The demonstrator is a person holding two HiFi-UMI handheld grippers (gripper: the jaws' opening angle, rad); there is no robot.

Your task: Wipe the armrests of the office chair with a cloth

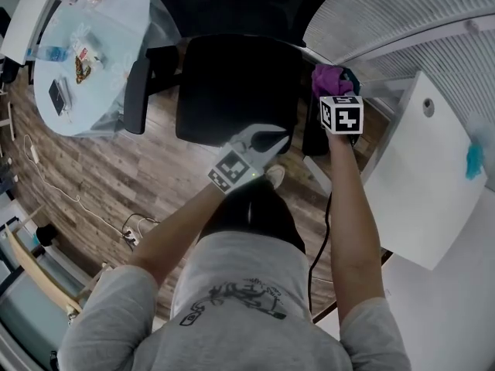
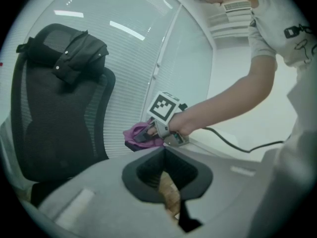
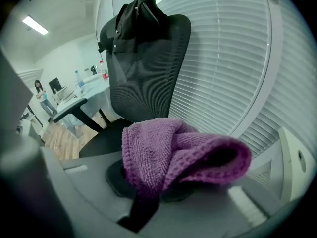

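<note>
**Head view, with the person at 6 o'clock.** The office chair [image 1: 232, 91] stands straight ahead at 12 o'clock on a wood-plank floor [image 1: 108, 176].

- **Right gripper.** The right gripper [image 1: 336, 93] is at 1 o'clock and clamped on a bunched purple cloth [image 1: 331, 78]. Its own view shows the fabric folded over and pinched between the two jaws.
- **Cloth and armrests.** The cloth sits over the far end of the right armrest [image 1: 313, 139], at the seat's 3 o'clock side. Whether it presses on the pad cannot be told. The left armrest [image 1: 138, 95], at the seat's 9 o'clock side, is well apart from both grippers.
- **Left gripper.** The left gripper [image 1: 278, 136] hovers over the seat's 6 o'clock edge. In its own view the jaws are drawn together with nothing between them.
- **Chair back.** A black garment [image 3: 136, 19] is draped over the top of the mesh backrest [image 3: 148, 68].
- **Surroundings.** A round glass table [image 1: 116, 45] carrying small items lies at 10 o'clock. A white desk [image 1: 433, 184] lies at 3 o'clock, and slatted blinds [image 1: 402, 6] at 1 o'clock. A black cable [image 1: 319, 246] hangs just beside the right forearm.
</note>
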